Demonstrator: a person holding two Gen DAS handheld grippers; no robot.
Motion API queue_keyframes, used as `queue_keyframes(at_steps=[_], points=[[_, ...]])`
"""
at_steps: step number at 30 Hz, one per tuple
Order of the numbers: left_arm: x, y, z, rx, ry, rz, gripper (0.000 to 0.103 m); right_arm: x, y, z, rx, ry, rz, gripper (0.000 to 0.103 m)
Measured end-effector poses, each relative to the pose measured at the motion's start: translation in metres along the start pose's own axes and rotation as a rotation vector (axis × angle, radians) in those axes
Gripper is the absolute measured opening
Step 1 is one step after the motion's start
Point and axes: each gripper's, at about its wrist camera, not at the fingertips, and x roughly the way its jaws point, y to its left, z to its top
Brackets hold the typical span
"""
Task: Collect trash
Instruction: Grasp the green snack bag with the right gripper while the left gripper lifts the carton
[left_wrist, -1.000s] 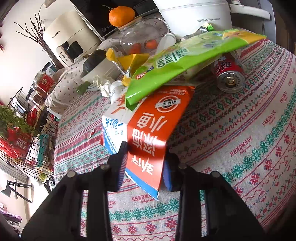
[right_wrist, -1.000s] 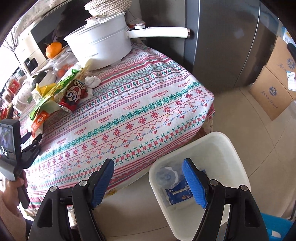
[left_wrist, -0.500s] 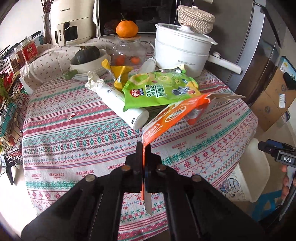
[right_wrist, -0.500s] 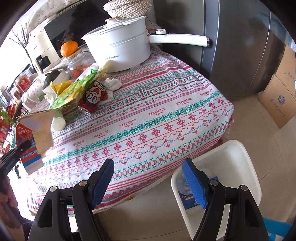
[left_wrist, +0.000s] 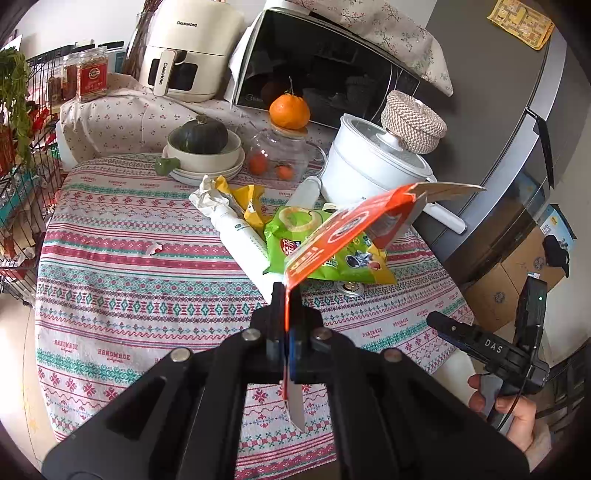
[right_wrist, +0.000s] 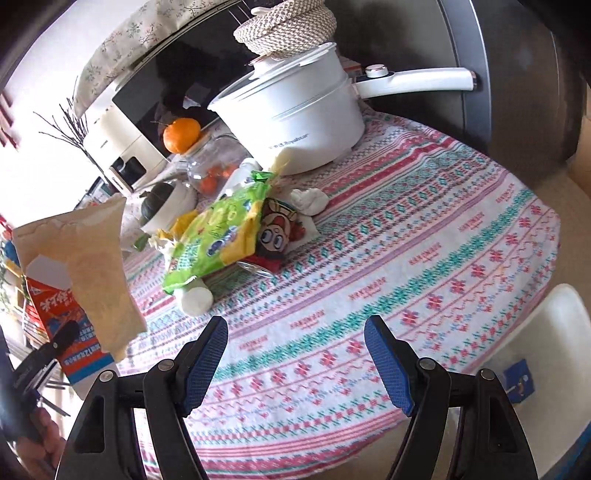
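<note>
My left gripper (left_wrist: 285, 314) is shut on a flattened orange and white carton (left_wrist: 343, 229) and holds it in the air above the table's near side. The carton also shows at the left of the right wrist view (right_wrist: 74, 258). On the table lie a green snack bag (left_wrist: 325, 254), a white bottle (left_wrist: 240, 232), a yellow wrapper (left_wrist: 247, 199), crumpled paper (left_wrist: 207, 192) and a can (right_wrist: 258, 264) under the bag. My right gripper (right_wrist: 295, 354) is open and empty above the table's edge. The white trash bin (right_wrist: 546, 332) stands on the floor at the right.
A white pot (left_wrist: 373, 166) with a long handle, a glass jar (left_wrist: 280, 155) with an orange on it, a bowl with a squash (left_wrist: 203, 144), a microwave (left_wrist: 325, 70) and an air fryer (left_wrist: 184, 51) stand at the back. A wire rack (left_wrist: 22, 155) stands left; cardboard boxes (left_wrist: 517, 280) right.
My left gripper closed on the carton, lifted it off the pile and drew back from the table. My right gripper swung from over the bin toward the table.
</note>
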Motion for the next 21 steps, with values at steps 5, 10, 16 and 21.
queue_keyframes(at_steps=[5, 10, 16, 21], points=[[0.0, 0.01, 0.006, -0.026, -0.009, 0.009, 0.002, 0.055, 0.02, 0.002, 0.107, 0.014, 0.122, 0.078], [0.004, 0.021, 0.009, -0.044, -0.004, 0.036, 0.002, 0.091, 0.042, 0.006, 0.156, -0.018, 0.184, 0.077], [0.01, 0.03, 0.011, -0.059, 0.008, 0.051, 0.002, 0.107, 0.054, 0.02, 0.198, -0.086, 0.201, 0.063], [0.015, 0.034, 0.01, -0.066, 0.023, 0.065, 0.002, 0.108, 0.051, 0.03, 0.208, -0.103, 0.193, 0.014]])
